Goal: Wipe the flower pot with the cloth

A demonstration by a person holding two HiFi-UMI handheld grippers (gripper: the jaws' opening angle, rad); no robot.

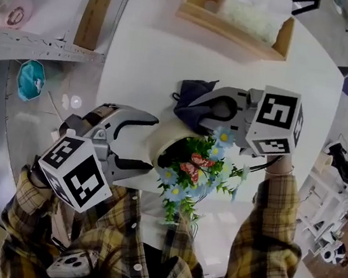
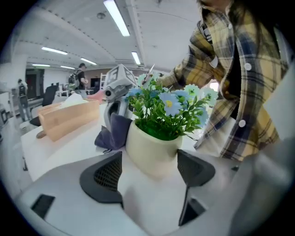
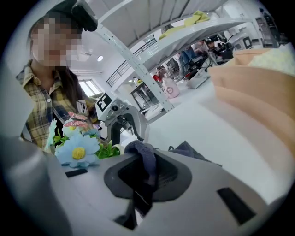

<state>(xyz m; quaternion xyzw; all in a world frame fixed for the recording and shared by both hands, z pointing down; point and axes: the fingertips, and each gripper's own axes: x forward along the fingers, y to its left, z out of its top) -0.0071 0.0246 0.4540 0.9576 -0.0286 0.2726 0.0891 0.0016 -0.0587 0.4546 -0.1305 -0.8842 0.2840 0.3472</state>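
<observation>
A cream flower pot with blue artificial flowers and a red butterfly leans over the near part of the white table. My left gripper holds the pot between its two dark pads, one on each side. My right gripper comes in from the right, shut on a dark blue-grey cloth. The cloth hangs against the far side of the pot. In the right gripper view the cloth is pinched in the gripper, and the flowers are at its left.
A wooden tray with white material stands at the table's far edge. To the left is a grey shelf with a teal object under it. The person's plaid sleeves fill the near side. People stand far off in the room.
</observation>
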